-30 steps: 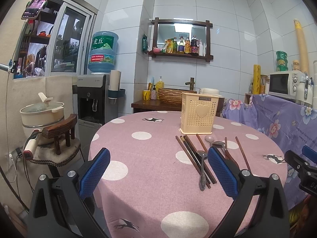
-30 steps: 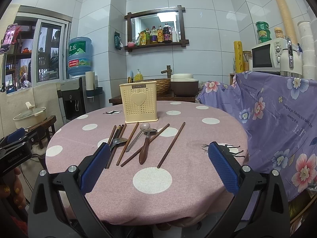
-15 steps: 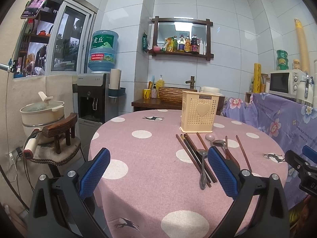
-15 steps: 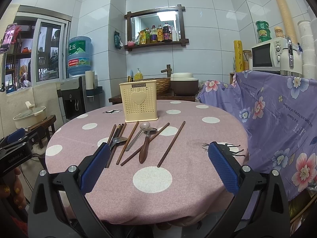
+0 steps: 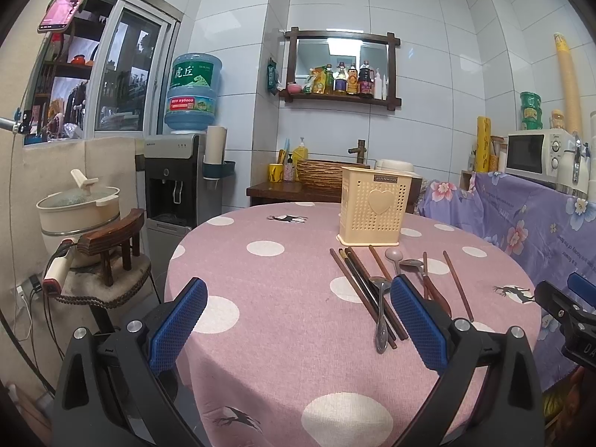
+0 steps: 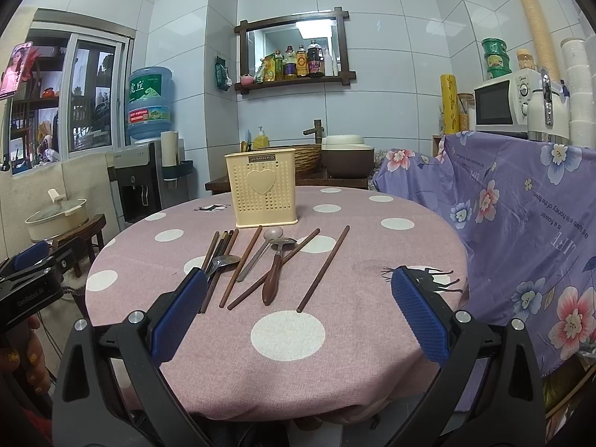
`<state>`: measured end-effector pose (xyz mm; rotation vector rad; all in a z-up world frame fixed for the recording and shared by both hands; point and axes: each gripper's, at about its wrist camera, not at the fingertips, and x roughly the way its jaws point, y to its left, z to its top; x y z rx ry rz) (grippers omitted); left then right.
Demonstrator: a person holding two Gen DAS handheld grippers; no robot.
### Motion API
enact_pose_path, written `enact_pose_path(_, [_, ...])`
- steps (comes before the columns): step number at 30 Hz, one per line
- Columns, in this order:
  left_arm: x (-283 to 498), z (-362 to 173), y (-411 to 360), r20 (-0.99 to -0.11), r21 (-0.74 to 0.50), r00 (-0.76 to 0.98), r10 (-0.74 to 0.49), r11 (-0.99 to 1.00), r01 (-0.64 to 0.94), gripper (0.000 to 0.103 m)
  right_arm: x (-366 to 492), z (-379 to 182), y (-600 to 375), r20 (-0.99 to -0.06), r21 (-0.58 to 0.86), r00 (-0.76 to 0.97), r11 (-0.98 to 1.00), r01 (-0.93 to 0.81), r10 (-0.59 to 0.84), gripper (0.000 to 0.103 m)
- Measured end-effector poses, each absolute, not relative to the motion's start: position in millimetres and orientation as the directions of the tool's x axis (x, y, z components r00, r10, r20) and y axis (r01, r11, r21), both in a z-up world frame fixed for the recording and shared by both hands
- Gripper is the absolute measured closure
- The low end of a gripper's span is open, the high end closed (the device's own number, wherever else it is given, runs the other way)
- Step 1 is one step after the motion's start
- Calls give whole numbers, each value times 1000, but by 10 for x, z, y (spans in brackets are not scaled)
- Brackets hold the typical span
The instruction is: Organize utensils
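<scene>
The left tongs (image 5: 298, 320) stand wide apart with nothing between their blue pads (image 5: 178, 322), held above the near edge of a round table (image 5: 268, 335) under a pink cloth with white dots. The right tongs (image 6: 298, 316) are just as wide apart and empty, at the near rim of the same table, with the utensils lying straight ahead of them. On the cloth, a bundle of dark chopsticks (image 6: 219, 257) lies to the left with a metal spoon (image 6: 223, 261) across it. Beside them lies a single brown chopstick (image 6: 240, 266), then a pale spoon (image 6: 260, 249), then a spoon with a brown handle (image 6: 273, 273) crossing another chopstick (image 6: 275, 268). One chopstick (image 6: 323, 269) lies apart on the right. Just behind the utensils stands a cream holder (image 6: 262, 193) with a heart on its front, upright. Beyond the table stand a water dispenser (image 5: 175, 182) and a microwave (image 6: 503, 102).
</scene>
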<state>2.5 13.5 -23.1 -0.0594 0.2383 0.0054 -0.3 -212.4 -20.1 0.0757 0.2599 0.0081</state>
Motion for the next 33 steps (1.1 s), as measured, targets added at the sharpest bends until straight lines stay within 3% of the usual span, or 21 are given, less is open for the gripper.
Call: enact_pose_path(33, [80,-191,63,-278,-48,961,2,999,-16,5,7,-213,-2152,-277,76,961,997,-3,24,5])
